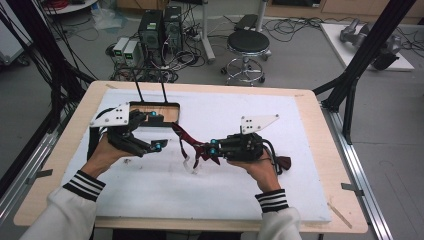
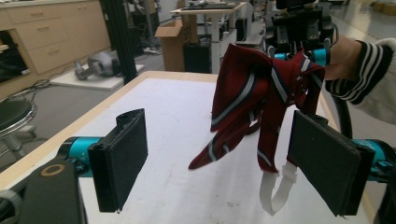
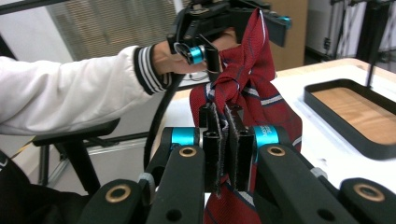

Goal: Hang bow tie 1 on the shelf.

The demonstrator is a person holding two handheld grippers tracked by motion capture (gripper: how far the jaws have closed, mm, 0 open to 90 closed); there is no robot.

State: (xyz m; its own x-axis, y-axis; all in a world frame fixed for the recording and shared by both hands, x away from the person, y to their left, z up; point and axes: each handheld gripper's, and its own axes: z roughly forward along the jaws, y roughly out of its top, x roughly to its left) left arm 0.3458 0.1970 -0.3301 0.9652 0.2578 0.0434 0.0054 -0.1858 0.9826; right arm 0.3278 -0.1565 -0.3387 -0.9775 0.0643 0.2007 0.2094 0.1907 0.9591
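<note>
Clearly the right gripper (image 3: 223,154) was clamped on the red striped tie (image 2: 261,98), lifted above the white mat (image 1: 240,190), while the left gripper (image 2: 233,168) stood apart, so closing on its dangling end looked next.

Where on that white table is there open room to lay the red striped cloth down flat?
The white mat is bare along its near edge between the two sleeves, and across its far right part beyond the right gripper. It is crowded in the middle, where the red striped cloth hangs between both grippers, and at the far left by the black tray.
</note>
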